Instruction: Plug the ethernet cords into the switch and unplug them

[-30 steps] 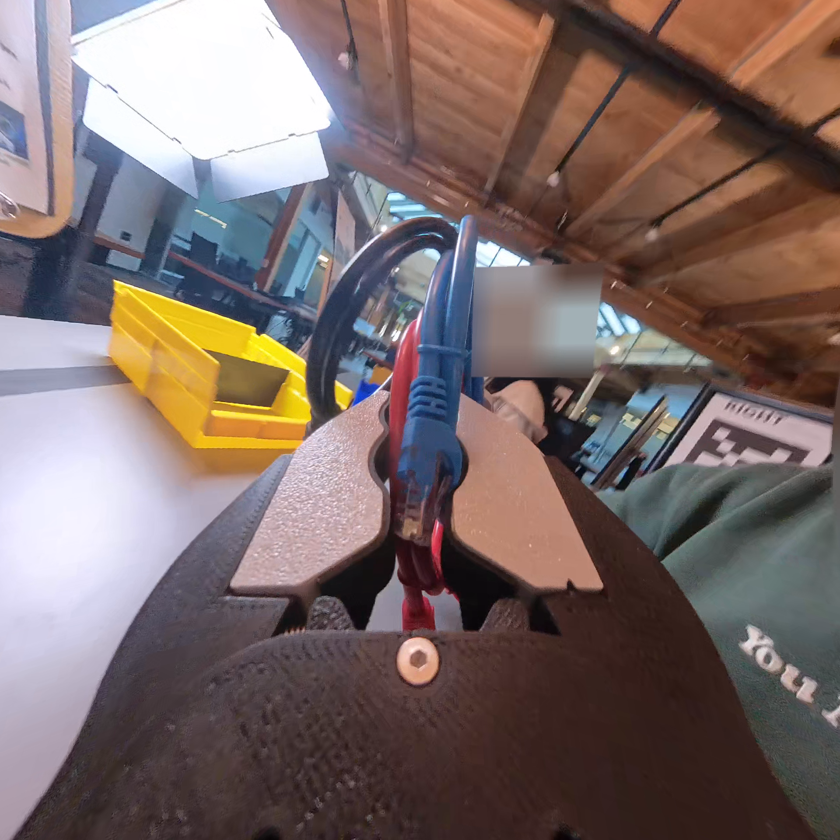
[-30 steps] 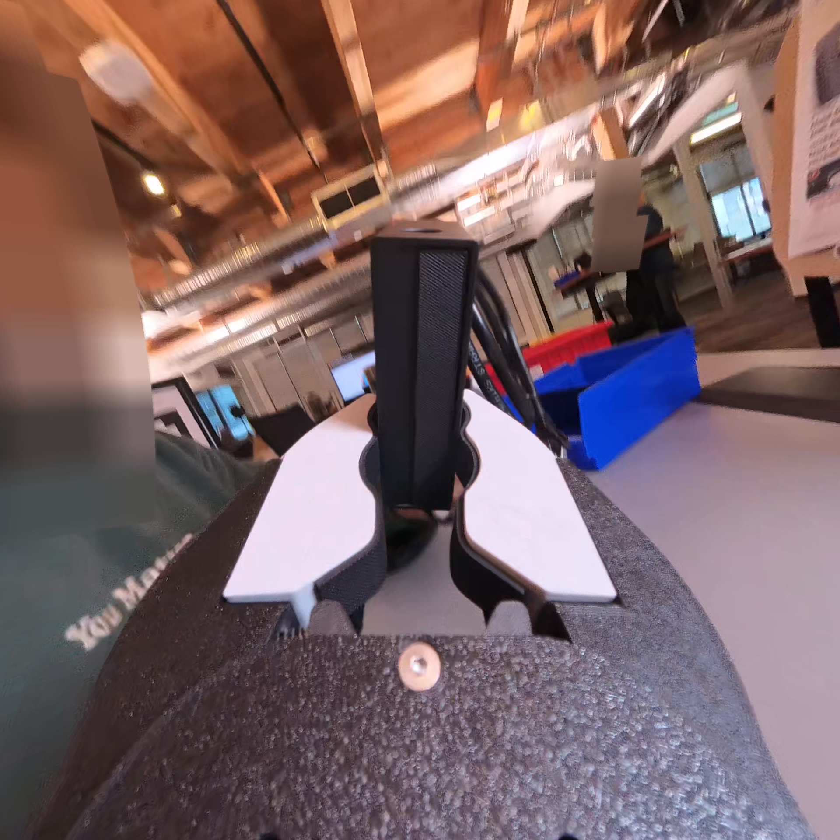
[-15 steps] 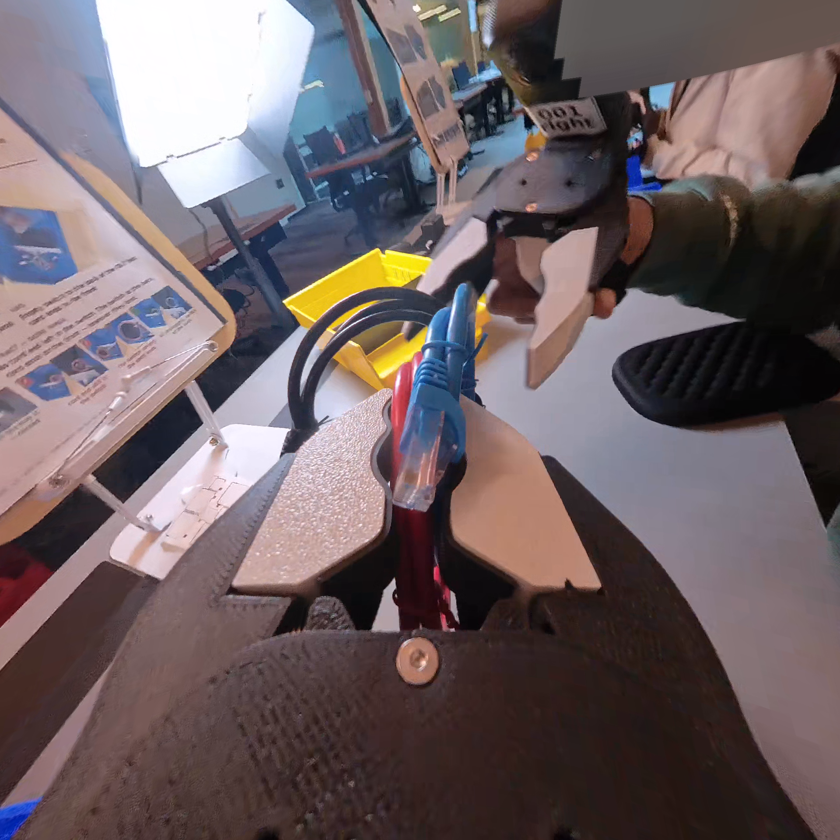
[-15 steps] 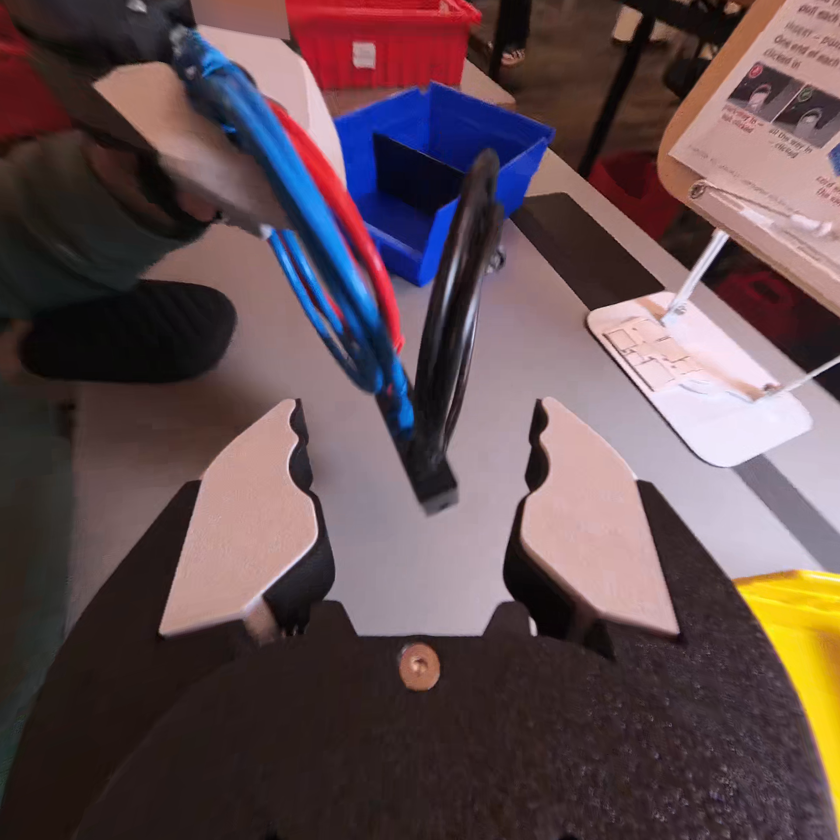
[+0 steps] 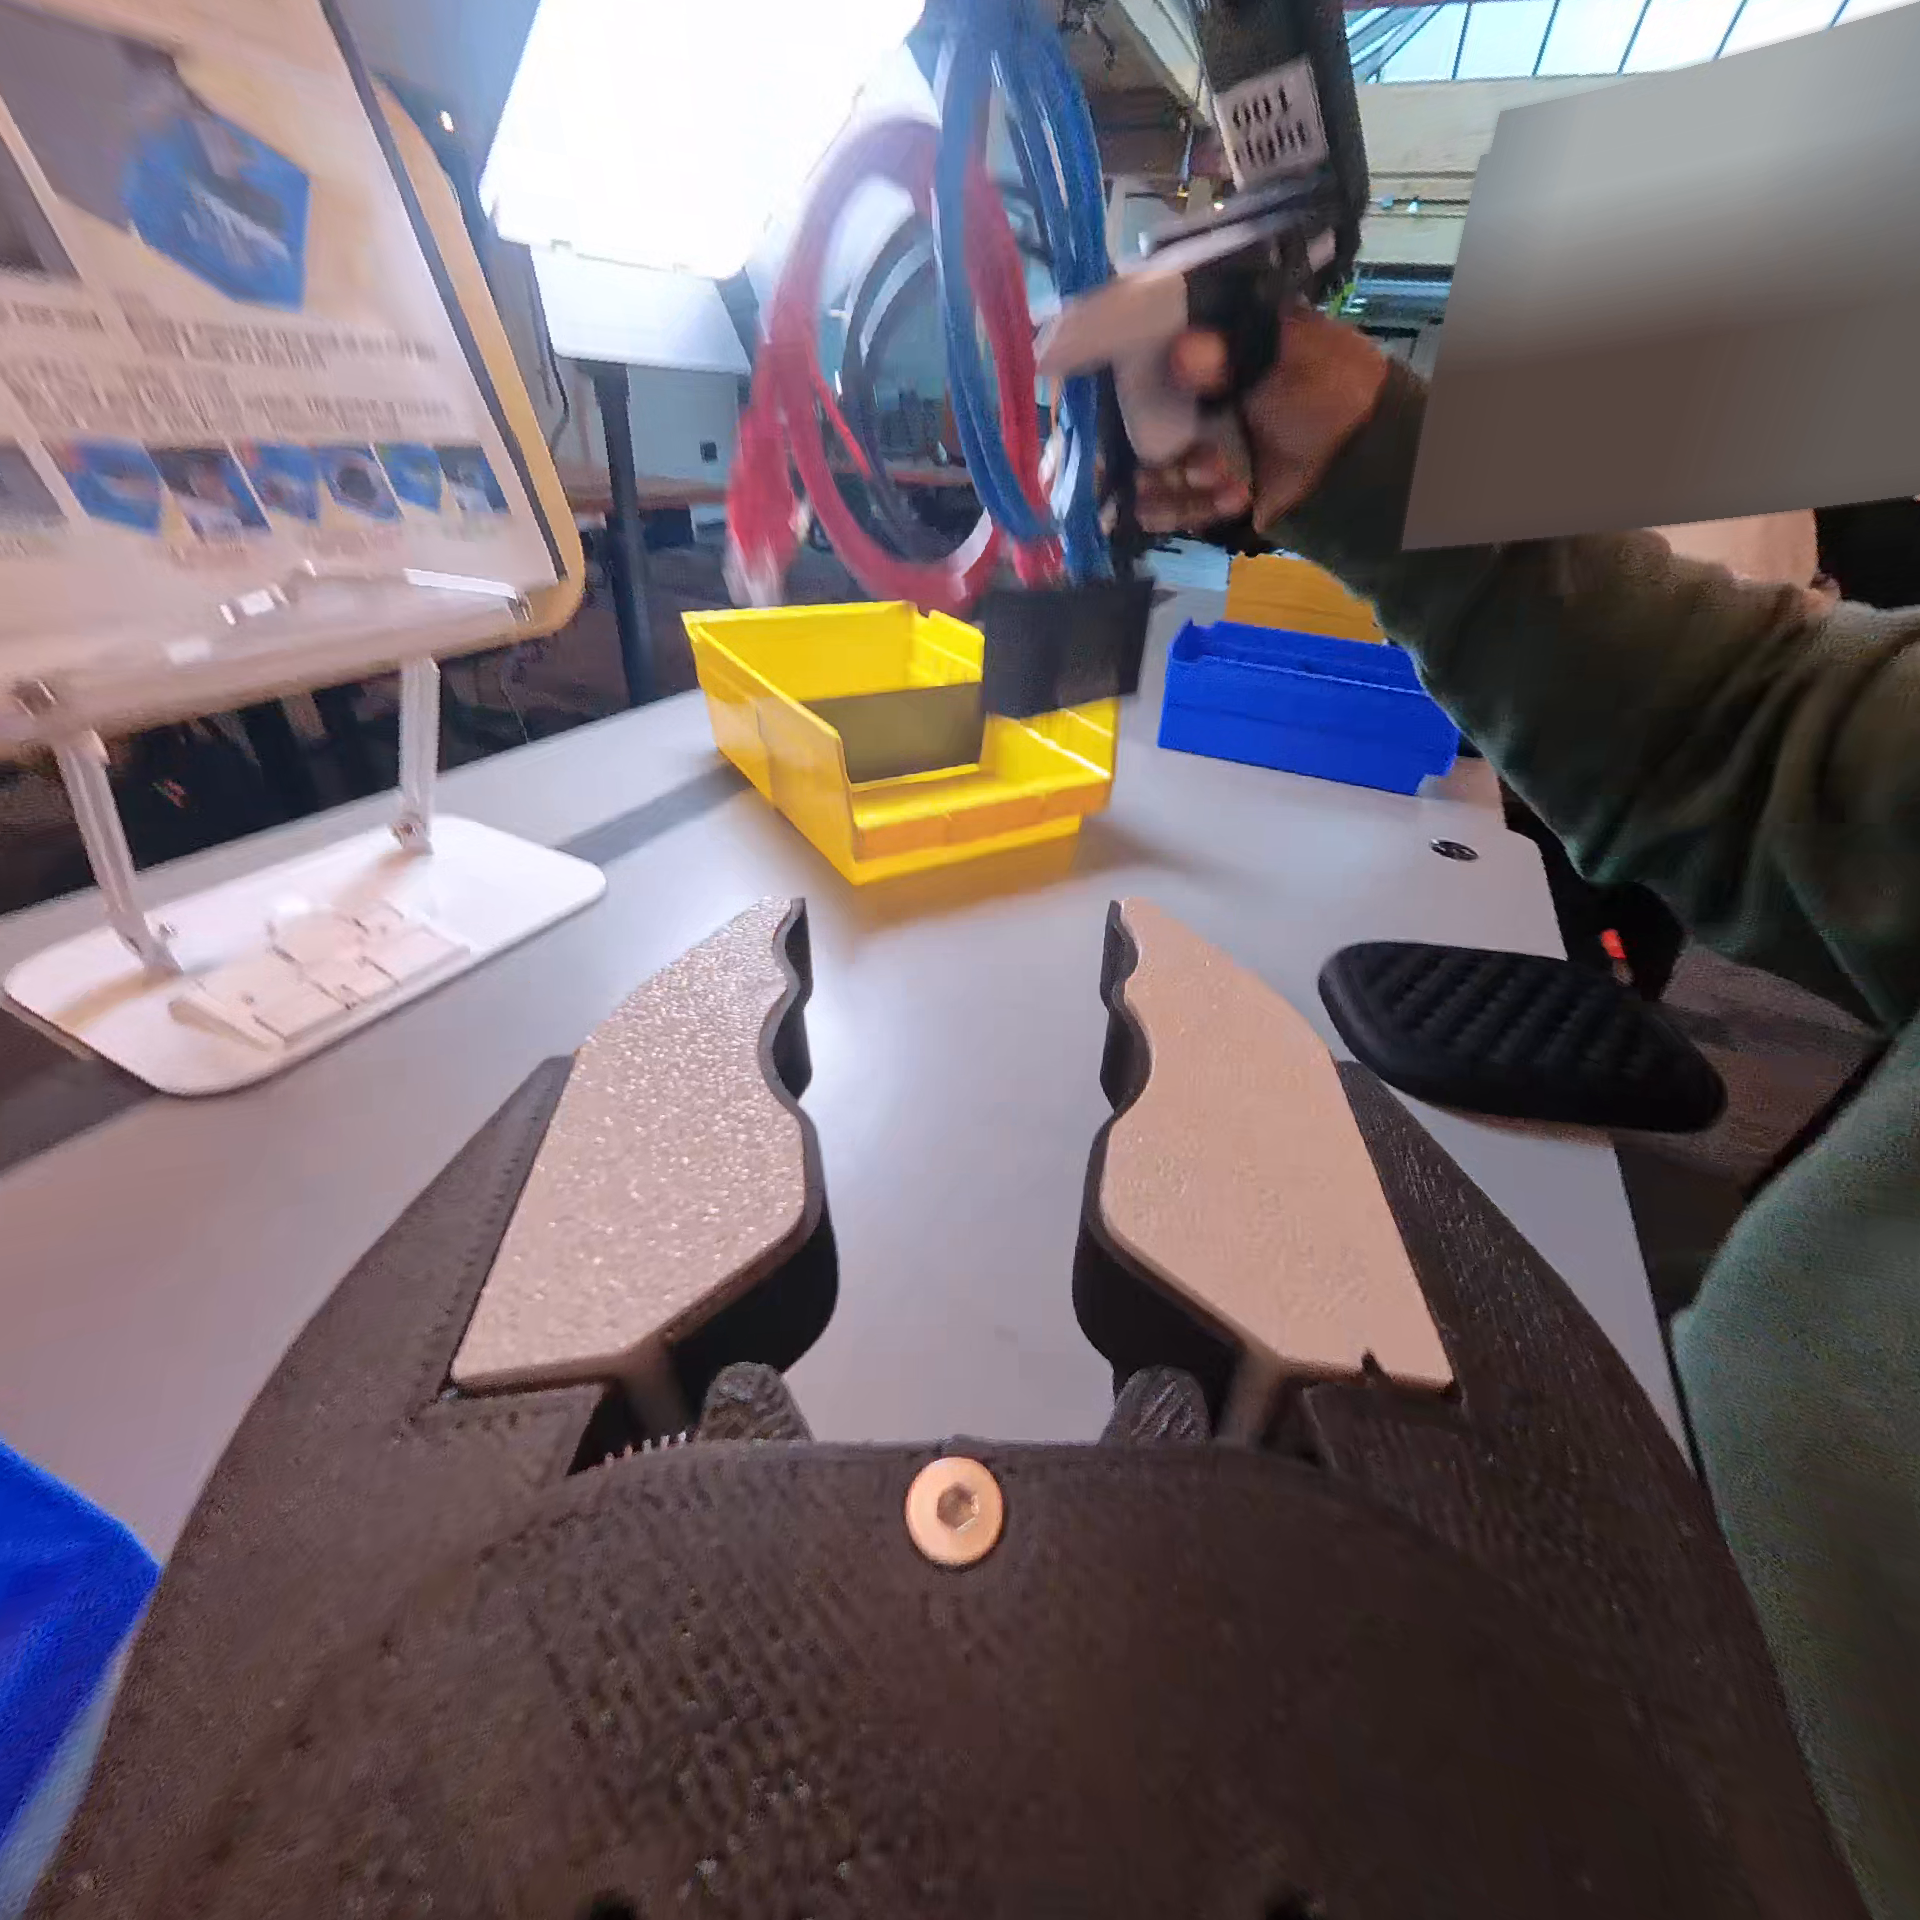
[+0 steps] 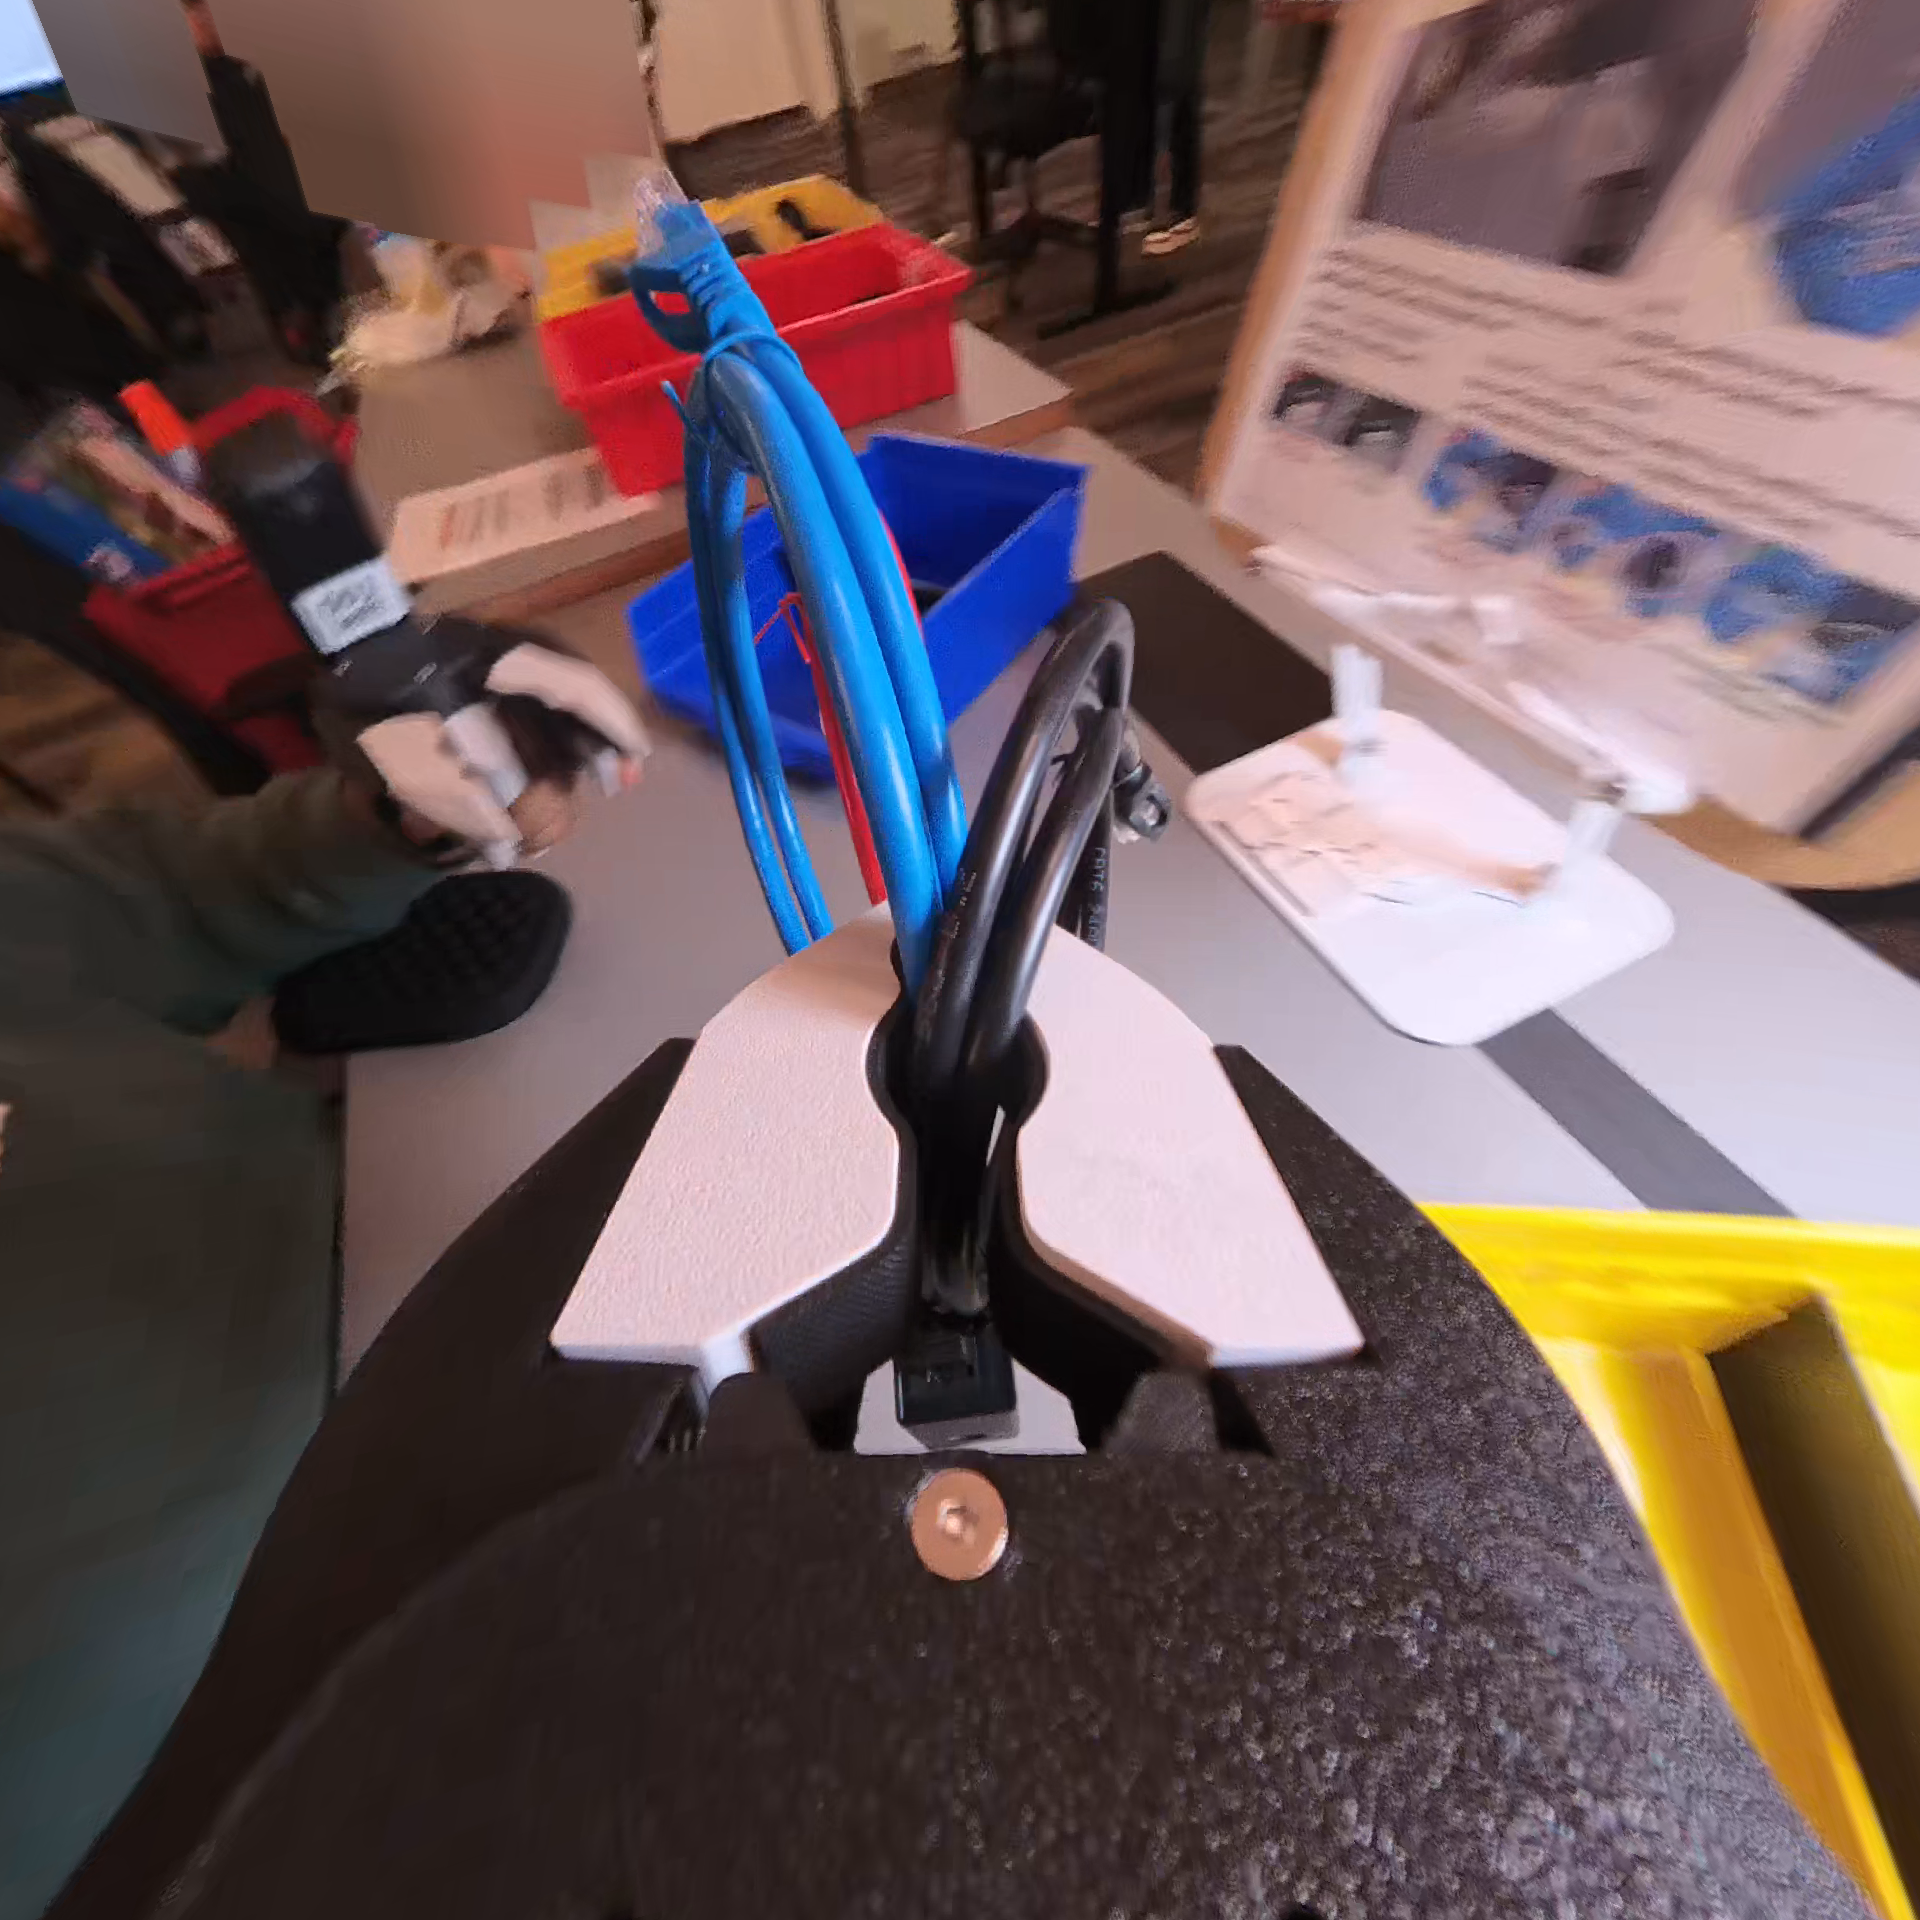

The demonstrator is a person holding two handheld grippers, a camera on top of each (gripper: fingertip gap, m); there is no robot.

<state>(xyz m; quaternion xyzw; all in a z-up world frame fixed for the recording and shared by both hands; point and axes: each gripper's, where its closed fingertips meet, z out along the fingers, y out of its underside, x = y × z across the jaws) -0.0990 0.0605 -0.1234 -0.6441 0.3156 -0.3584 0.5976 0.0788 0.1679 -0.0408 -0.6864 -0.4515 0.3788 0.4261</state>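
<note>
My right gripper [image 6: 961, 966] is shut on a bundle of cords, with the blue cord [image 6: 831, 623] and black cord [image 6: 1039, 790] looping up out of its fingers. A red cord [image 6: 831, 686] shows behind them. A loose blue plug [image 6: 675, 234] sticks up at the top. The black switch [image 6: 951, 1392] hangs end-on below the pads. In the left wrist view the right gripper [image 5: 1153, 343] holds the cords high, and the switch [image 5: 1065, 649] dangles above the yellow bin [image 5: 904, 748]. My left gripper [image 5: 954, 925] is open and empty over the grey table [image 5: 935, 1091].
A blue bin [image 5: 1299, 707] stands behind the yellow one. A document stand with a white base [image 5: 312, 956] is at the left. A black ribbed pad [image 5: 1507, 1039] lies at the right under a green sleeve [image 5: 1662, 727]. A red bin [image 6: 779, 312] stands farther back. The gap from one gripper's tips to the other's is roughly 25 centimetres. The white base [image 5: 312, 956] is about equally far from each gripper, around 40 centimetres.
My left gripper let go of the cords and opened. My right gripper, open half a second ago, has shut on the cord bundle and lifted it with the switch hanging from it.
</note>
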